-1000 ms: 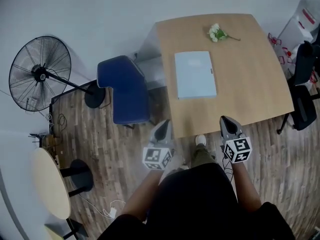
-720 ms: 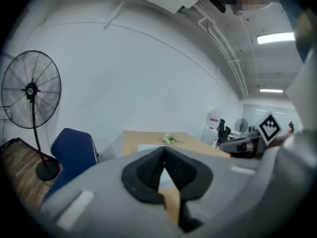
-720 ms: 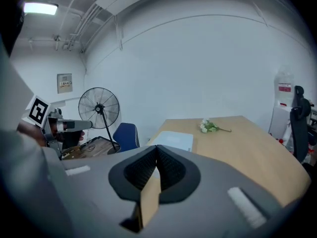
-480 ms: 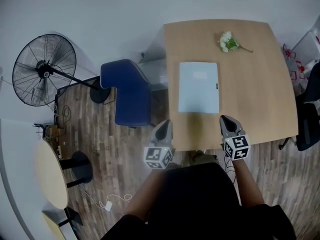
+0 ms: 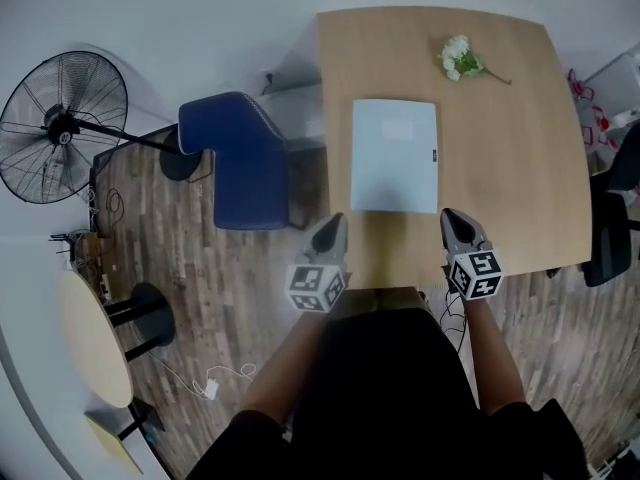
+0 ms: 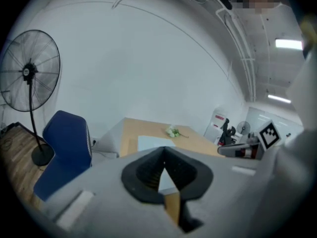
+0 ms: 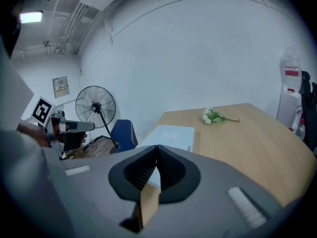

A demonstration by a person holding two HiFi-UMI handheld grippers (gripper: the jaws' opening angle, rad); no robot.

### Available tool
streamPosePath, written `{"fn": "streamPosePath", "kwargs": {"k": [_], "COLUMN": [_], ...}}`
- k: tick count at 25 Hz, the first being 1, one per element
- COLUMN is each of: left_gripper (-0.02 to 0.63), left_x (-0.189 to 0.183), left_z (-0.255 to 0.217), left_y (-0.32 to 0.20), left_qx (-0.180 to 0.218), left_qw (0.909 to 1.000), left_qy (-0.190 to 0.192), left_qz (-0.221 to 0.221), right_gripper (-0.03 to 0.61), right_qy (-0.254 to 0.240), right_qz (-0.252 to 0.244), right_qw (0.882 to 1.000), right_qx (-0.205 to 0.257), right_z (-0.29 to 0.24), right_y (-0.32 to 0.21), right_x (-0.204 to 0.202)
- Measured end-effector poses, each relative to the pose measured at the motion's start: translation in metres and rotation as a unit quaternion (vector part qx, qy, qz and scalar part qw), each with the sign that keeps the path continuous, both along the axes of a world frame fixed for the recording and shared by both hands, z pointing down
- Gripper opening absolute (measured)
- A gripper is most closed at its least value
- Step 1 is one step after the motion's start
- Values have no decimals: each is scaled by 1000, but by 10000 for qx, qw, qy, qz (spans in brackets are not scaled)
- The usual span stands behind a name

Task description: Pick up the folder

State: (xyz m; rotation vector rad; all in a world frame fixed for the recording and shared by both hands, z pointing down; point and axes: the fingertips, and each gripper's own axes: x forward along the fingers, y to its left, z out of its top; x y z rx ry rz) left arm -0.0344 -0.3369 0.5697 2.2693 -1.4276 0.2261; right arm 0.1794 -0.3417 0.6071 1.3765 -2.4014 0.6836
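Well, both of our grippers are pinched fully closed with nothing between the jaws. The left gripper [image 5: 333,228] hangs about over the left edge of the light wooden square table [image 5: 520,178], close to its near corner, though the head view leaves that uncertain. The right gripper [image 5: 455,226] is over the table's near edge.

The pale blue flat rectangular folder [image 5: 395,156] lies flat on the table, left of its middle and just beyond our fingertips.

We judge the main risk to be arriving with shut jaws. They would only shove the folder across the table toward the small bunch of white flowers [image 5: 460,58] at the far side. Lying flush, the folder also offers no lip to bite, so a pinch from above could skid off.

The table is bare to the right of the folder, giving the right gripper free room. The dark blue padded chair [image 5: 245,173] stands just beside the table's left edge and crowds the left gripper. The folder's near edge is close to the table's near edge, so we could slide it out to overhang.
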Motion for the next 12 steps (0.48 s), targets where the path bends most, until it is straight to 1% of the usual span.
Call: {"fn": "streamPosePath", "kwargs": {"k": [4,8,9,11,12], "left_gripper": [2,3,24,61,83], "left_x": [-3,-2,-2,-4,-6], "left_z": [18,50,60,81,91], "left_y": [-18,-39,-43,-54,-60], "left_qx": [-278,-531,-636,-895,-1046], "left_qw": [9995,9983,9976,9952,9932], "left_qy": [122,137,190,357,494], "left_qz": [125,211,201,139,78], "right_gripper": [1,43,66,146,165], "right_qy": [127,103,130,209,196], "right_qz": [257,322,315,266,215], "right_qw": [9991,9973,9968,9955,9947], "right_qx": [-297,-646,-729,-891,-991], "right_z": [17,41,48,63,72], "right_y": [-13,-29,-32,-41,-45], "right_x": [7,12,13,13,11]}}
